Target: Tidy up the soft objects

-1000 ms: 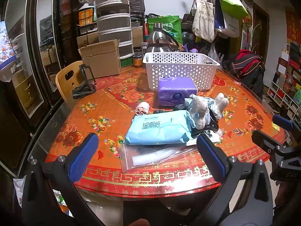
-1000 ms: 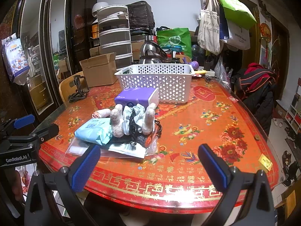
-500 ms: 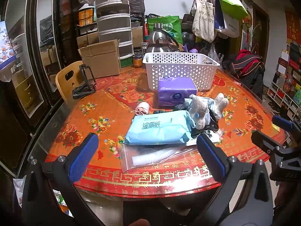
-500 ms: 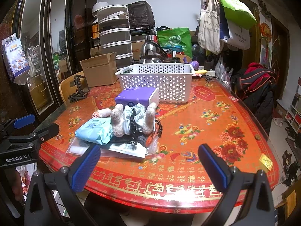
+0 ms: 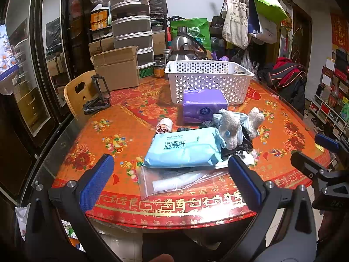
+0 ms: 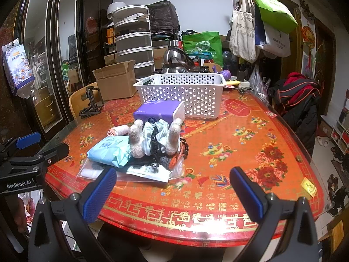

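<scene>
A pile of soft things lies mid-table: a light blue wet-wipes pack [image 5: 183,150] [image 6: 110,150], a purple tissue pack [image 5: 204,106] [image 6: 159,111], a grey plush toy [image 5: 231,128] [image 6: 152,137], a small pink roll [image 5: 164,126] [image 6: 116,130] and a clear zip bag [image 5: 174,181]. A white perforated basket [image 5: 207,80] [image 6: 181,96] stands behind them. My left gripper [image 5: 170,181] is open and empty, in front of the zip bag. My right gripper [image 6: 172,187] is open and empty, near the table's front edge, right of the pile.
The round table [image 6: 250,152] has a red flowered cloth under glass. A black folding stand [image 5: 97,97], a cardboard box [image 5: 117,69], a kettle [image 5: 185,48] and stacked containers [image 5: 130,28] are at the back. A wooden chair [image 5: 76,96] stands at left.
</scene>
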Motion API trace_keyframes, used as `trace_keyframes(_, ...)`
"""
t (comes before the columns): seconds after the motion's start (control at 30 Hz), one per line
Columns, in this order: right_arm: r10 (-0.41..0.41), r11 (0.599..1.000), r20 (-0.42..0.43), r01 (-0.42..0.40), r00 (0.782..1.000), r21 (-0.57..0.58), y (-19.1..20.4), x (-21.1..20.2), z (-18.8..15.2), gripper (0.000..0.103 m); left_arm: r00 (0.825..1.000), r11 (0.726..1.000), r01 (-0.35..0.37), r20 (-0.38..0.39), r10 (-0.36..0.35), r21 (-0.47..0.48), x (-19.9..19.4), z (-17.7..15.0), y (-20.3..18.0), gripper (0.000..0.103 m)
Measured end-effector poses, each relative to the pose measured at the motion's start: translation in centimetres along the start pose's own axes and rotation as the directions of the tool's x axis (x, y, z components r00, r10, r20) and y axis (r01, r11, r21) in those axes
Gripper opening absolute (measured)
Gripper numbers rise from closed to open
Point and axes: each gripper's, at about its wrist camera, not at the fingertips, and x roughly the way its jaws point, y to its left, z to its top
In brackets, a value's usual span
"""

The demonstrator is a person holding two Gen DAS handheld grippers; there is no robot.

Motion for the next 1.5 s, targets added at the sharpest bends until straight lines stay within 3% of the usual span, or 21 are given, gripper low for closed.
trace_keyframes(0.53, 0.002, 1.000, 0.000, -0.002, 1.000, 0.001, 0.0, 0.0, 0.0, 0.103, 1.000, 1.000, 0.000, 0.005, 0.000, -0.003, 0.0, -0.1, 0.0, 0.103)
trace_keyframes(0.77, 0.034, 0.999, 0.009, -0.034, 0.999, 0.015, -0.8, 0.6, 0.2, 0.103, 0.998, 0.997, 0.067, 0.012, -0.067, -0.027, 2.3, 0.6, 0.0, 0.103)
trace_keyframes(0.9, 0.038, 0.999, -0.007, -0.038, 0.999, 0.022, -1.7, 2.7, 0.7, 0.103, 0.985, 0.990, 0.138, -0.102, -0.140, -0.029, 6.8, 1.0, -1.0, 0.103)
trace_keyframes(1.1, 0.089, 0.994, -0.027, -0.087, 0.996, 0.066, -2.9, 5.4, 1.3, 0.089, 0.979, 0.980, 0.199, -0.046, -0.198, 0.002, 7.9, 2.0, -3.1, 0.102)
trace_keyframes(1.2, 0.115, 0.991, -0.013, -0.113, 0.993, 0.074, -3.4, 5.7, 1.8, 0.085, 0.973, 0.974, 0.228, -0.028, -0.227, 0.014, 7.9, 2.5, -4.2, 0.097)
trace_keyframes(1.27, 0.126, 0.989, -0.002, -0.126, 0.992, 0.078, -3.9, 5.9, 2.2, 0.082, 0.970, 0.970, 0.241, -0.031, -0.240, 0.025, 8.1, 2.8, -4.9, 0.083)
trace_keyframes(1.5, 0.175, 0.981, -0.016, -0.173, 0.984, 0.092, -5.1, 7.9, 3.1, 0.062, 0.957, 0.958, 0.285, -0.074, -0.282, 0.035, 10.7, 3.1, -7.2, 0.061)
